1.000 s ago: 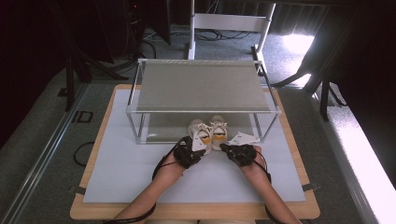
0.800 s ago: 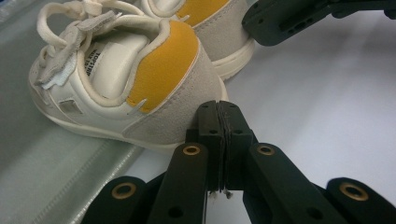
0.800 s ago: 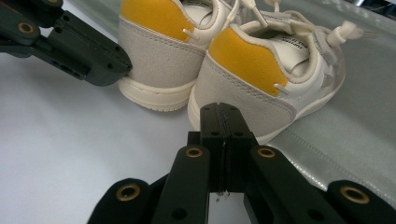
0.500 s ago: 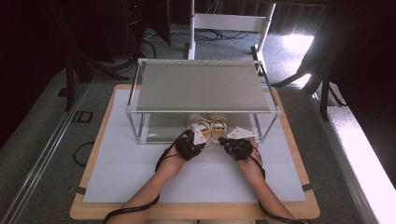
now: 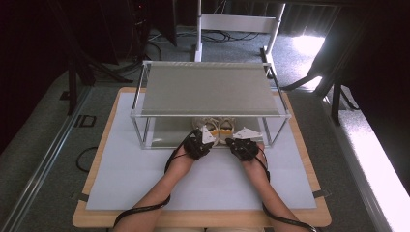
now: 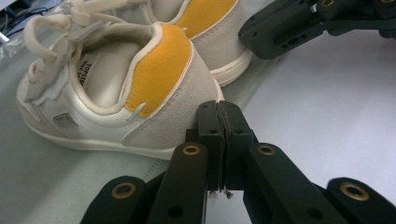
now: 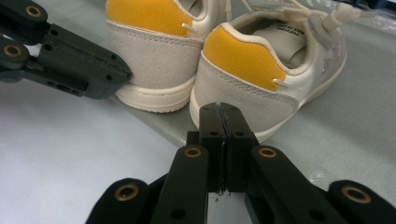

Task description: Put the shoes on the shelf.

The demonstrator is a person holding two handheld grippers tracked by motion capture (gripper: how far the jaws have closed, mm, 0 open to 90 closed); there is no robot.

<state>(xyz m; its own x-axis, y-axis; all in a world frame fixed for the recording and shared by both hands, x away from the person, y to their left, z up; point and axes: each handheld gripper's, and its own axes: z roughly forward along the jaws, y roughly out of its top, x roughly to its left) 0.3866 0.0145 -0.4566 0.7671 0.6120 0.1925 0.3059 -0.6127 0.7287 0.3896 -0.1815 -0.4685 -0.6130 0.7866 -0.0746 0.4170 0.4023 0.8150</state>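
Note:
Two small cream sneakers with yellow heel patches stand side by side on the lower level of a metal shelf rack (image 5: 211, 89), heels toward me. In the left gripper view the left shoe (image 6: 116, 88) is right in front of my left gripper (image 6: 218, 108), whose jaws are shut with nothing between them, tips at its heel. My right gripper (image 7: 219, 112) is likewise shut and empty, tips against the heel of the right shoe (image 7: 266, 70). From above, the left gripper (image 5: 199, 140) and the right gripper (image 5: 241, 144) sit at the rack's front edge by the shoes (image 5: 212, 128).
The rack stands on a white mat (image 5: 145, 179) over a wooden table (image 5: 92, 220). Its flat top shelf overhangs the shoes, and thin metal legs (image 5: 140, 133) frame the front opening. Dark stands and cables surround the table on the floor.
Both hands have pushed forward toward the rack. The grippers now reach the shoes' heels, and the shoes sit farther in under the top shelf than a second ago.

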